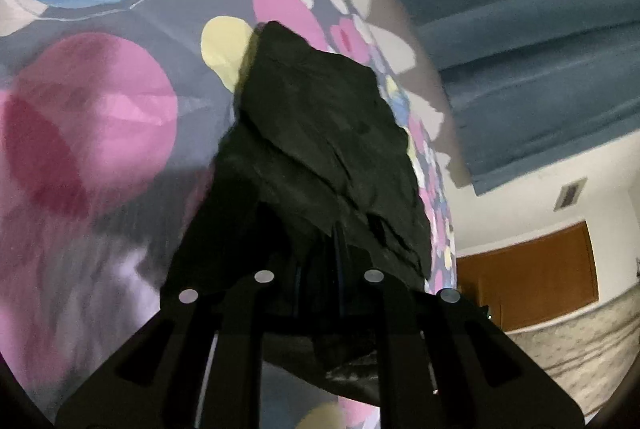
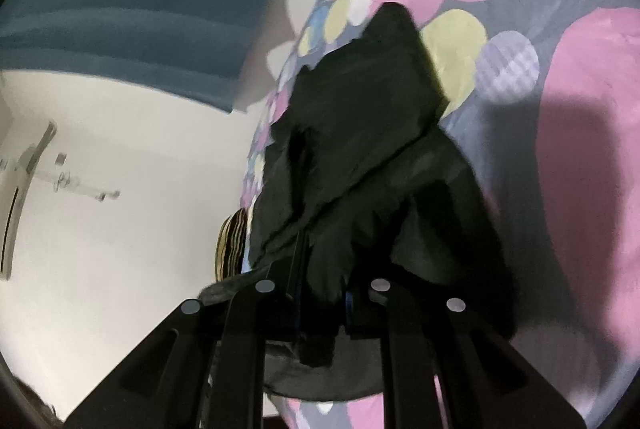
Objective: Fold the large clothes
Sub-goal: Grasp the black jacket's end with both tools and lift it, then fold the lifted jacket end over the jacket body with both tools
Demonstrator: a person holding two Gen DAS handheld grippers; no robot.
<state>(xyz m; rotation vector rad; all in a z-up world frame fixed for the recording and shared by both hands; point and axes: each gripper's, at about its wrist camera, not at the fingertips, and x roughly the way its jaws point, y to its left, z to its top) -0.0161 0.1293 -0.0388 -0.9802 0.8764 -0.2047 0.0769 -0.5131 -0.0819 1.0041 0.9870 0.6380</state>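
Both my grippers have the black garment (image 1: 320,149) pinched, one edge each. Left gripper (image 1: 320,261): jaws nearly together, clamped on a bunched fold of the cloth, which rises from between them and drapes fwd over the bed sheet (image 1: 100,109). Right gripper (image 2: 324,293): same story, jaws narrow w/ dark fabric squeezed between them; a strip of it hangs down past the jaws toward the camera, rest heaps up ahead.

Garment (image 2: 360,133) lies on the sheet (image 2: 580,149), grey w/ big pink, yellow, blue & white dots. In left view the cloth's far tip reaches a yellow dot; in right view it ends beside a yellow one too.

Beyond the bed edge: blue curtain (image 1: 520,29), white wall (image 2: 120,189), a brown wooden panel (image 1: 528,277) in left view. In right view a striped thing (image 2: 230,249) peeks out by the bed edge, can't tell what. Both views blurry, esp. the sheet close to me.
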